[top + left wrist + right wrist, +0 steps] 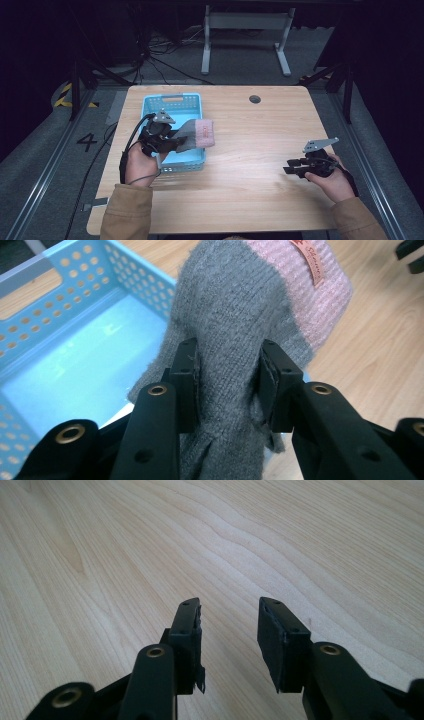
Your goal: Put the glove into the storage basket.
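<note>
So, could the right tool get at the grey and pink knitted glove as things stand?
Probably yes, but not directly. The right tool is open, holding nothing, with bare wooden table between it and the grey and pink knitted glove. The left tool already grips the glove over the light blue plastic basket.

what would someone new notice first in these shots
First, the grey and pink glove clamped in the left tongs, hanging over the right rim of the blue basket at the table's left. Next, the right tongs, open with nothing between them, low over bare wood at the table's right.
</note>
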The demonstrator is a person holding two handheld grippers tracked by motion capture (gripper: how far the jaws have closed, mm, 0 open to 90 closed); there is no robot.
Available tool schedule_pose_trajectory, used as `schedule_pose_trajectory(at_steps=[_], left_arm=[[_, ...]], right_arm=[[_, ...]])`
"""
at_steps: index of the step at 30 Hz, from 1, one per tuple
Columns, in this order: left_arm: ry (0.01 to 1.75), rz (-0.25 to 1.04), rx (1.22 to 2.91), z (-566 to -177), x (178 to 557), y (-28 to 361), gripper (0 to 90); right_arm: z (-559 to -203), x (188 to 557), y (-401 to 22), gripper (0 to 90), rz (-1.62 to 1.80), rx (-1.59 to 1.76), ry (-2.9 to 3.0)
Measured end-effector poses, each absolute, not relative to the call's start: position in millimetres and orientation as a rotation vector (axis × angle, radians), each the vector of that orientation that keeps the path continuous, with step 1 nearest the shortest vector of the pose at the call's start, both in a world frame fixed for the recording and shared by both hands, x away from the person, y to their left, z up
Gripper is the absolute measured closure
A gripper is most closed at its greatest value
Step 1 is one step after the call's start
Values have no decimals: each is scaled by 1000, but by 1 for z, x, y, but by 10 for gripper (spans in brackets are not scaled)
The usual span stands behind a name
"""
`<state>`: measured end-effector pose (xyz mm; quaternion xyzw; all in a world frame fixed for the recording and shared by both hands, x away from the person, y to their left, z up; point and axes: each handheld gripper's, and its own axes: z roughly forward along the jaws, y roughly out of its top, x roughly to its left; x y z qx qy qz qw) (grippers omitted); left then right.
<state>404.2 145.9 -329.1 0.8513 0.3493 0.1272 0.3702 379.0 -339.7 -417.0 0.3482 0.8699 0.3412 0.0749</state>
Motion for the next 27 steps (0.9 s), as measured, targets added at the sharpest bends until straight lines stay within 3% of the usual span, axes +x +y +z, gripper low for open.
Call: schedule_pose_trajectory(at_steps=[27], left_arm=[[1054,194,2253,-374,456,184,657]], right_arm=[[-421,365,-350,614,1008,1079,2592]])
